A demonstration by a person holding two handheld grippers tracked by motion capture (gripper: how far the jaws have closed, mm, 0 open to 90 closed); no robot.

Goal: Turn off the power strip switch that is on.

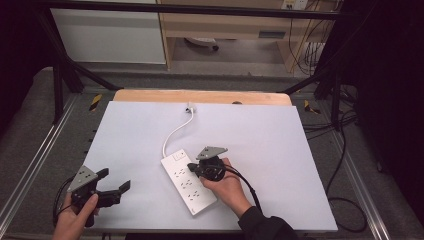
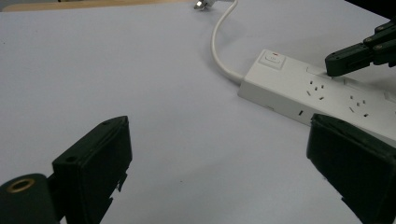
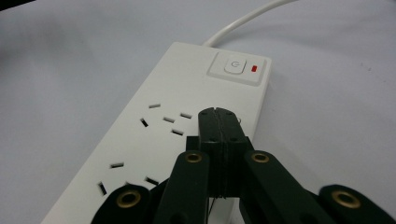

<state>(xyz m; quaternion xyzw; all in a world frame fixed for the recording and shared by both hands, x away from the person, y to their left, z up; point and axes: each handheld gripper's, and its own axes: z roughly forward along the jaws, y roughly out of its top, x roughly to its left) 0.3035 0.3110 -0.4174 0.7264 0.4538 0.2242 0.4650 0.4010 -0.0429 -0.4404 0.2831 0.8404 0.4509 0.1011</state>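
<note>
Your left gripper [image 1: 114, 186] hovers at about 8 o'clock on the table [image 1: 280, 150], jaws wide apart and holding nothing, aimed toward 3 o'clock. The power strip [image 1: 188, 185] lies flat near the middle, slanting from 11 to 5 o'clock, its cable [image 1: 175, 132] curling off toward 12. It looks like a light, stiff, smooth plastic body that would slide easily, so take it across the long sides. Your right gripper [image 3: 219, 112] has its jaws pressed together, tips over the strip's top just short of the switch [image 3: 236, 67], hand angled in from 4 o'clock.
</note>
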